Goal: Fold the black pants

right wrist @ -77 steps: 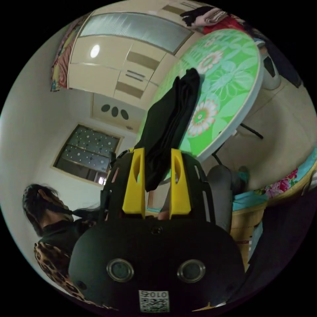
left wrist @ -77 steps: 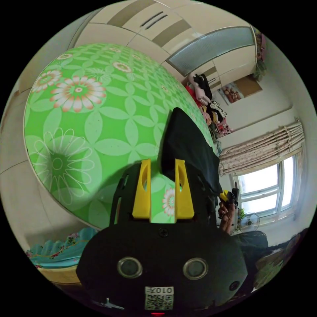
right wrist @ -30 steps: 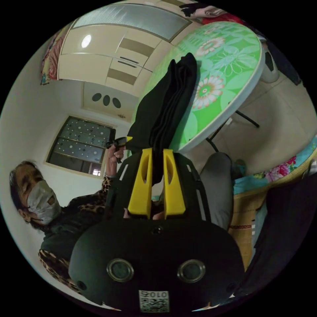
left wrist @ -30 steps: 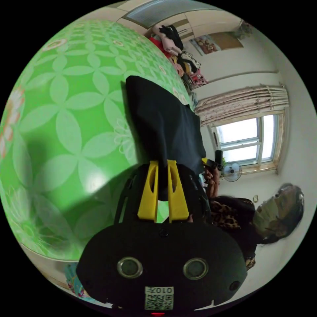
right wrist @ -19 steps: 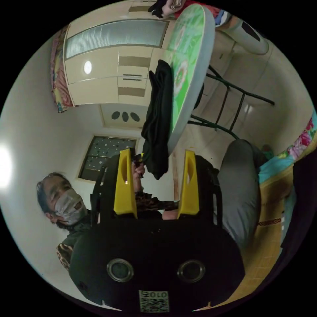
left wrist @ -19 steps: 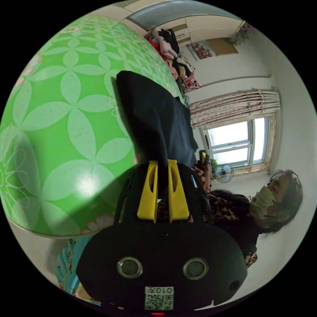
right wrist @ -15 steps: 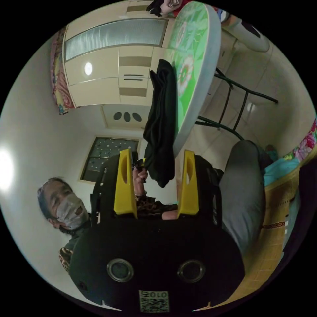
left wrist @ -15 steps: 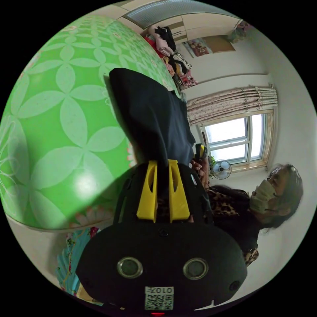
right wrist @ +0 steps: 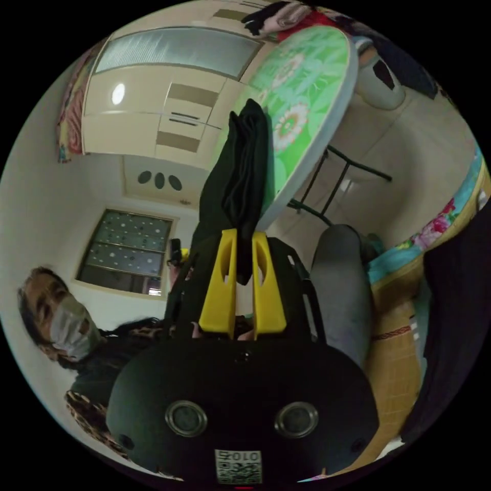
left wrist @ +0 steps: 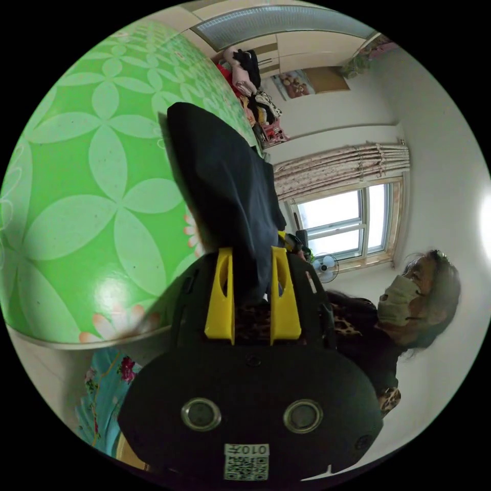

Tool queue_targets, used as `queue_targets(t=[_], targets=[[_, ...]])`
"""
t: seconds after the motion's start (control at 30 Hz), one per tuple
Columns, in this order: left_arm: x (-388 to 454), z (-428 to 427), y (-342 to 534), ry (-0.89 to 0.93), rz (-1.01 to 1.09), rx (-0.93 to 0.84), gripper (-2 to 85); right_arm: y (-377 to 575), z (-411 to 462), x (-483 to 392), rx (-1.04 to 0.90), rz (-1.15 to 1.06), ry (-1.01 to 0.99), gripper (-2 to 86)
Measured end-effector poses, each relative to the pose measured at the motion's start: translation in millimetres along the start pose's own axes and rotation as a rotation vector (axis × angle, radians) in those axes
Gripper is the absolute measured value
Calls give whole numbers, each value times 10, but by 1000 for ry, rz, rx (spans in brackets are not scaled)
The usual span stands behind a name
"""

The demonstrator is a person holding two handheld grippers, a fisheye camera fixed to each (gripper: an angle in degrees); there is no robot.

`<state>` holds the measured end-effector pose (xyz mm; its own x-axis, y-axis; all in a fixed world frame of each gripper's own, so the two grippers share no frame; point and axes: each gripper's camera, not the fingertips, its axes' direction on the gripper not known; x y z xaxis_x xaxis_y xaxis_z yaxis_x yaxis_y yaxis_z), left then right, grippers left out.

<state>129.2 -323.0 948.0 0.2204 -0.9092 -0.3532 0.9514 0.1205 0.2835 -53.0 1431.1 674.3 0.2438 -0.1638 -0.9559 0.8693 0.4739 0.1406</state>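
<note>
Both grippers meet the black pants (left wrist: 225, 189) at frame centre. Left gripper (left wrist: 252, 294) jaws stand apart around the cloth; right gripper (right wrist: 244, 286) clamps it. Its long axis runs up-frame over the green table (left wrist: 82, 204).

L tongs (left wrist: 252, 255) parted, black pants (left wrist: 220, 179) between, over green table (left wrist: 92, 204).

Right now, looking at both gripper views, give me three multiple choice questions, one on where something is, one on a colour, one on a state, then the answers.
1. Where does the far end of the black pants lie?
A. on the green table
B. on the floor
C. on a chair

2. What colour are the jaws of both grippers?
A. red
B. yellow
C. white

3. How does the right gripper stand?
A. wide open
B. shut on the pants
C. resting on the table

Answers: 1 A, the dark cloth lies across the green table. 2 B, yellow in both views. 3 B, its jaws pinch the cloth; the left gripper's stand wider.
</note>
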Motion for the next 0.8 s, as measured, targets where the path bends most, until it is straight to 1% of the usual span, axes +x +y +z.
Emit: queue_targets(t=[0.03,0.1,0.17,0.23,0.27,0.3,0.33,0.4,0.43,0.47,0.53,0.6,0.67,0.8], targets=[[1,2,-2,25,-6,-2,116,62,9,-218,15,-39,61,66],[0,3,-8,52,-13,-11,122,106,37,-369,31,-23,70,76],[-6,15,-39,73,-22,-33,125,102,33,-409,67,18,-22,106],[20,39,-68,64,-21,-48,124,88,77,-569,102,-16,-154,130],[42,66,-84,66,-23,-52,121,78,106,-622,98,-19,-164,120],[54,81,-90,70,-21,-53,119,56,179,-738,81,-12,-129,100],[78,109,-101,69,-16,-54,111,41,224,-855,80,7,-50,84],[101,144,-100,37,-12,-48,95,3,244,-1027,61,-36,-33,72],[119,166,-89,-25,-13,-38,83,-18,226,-1111,50,-47,-68,68],[140,186,-67,-31,-11,-14,75,-20,210,-1156,51,-53,-87,67],[208,217,-33,-32,-6,21,68,5,83,-1373,69,-89,-202,64],[341,275,-17,-32,11,45,65,45,-78,-1571,86,-118,-271,63],[530,413,-62,54,41,62,63,108,-271,-1779,101,-130,-300,63],[798,690,-185,151,90,57,63,310,-814,-2306,155,-145,-293,63]])
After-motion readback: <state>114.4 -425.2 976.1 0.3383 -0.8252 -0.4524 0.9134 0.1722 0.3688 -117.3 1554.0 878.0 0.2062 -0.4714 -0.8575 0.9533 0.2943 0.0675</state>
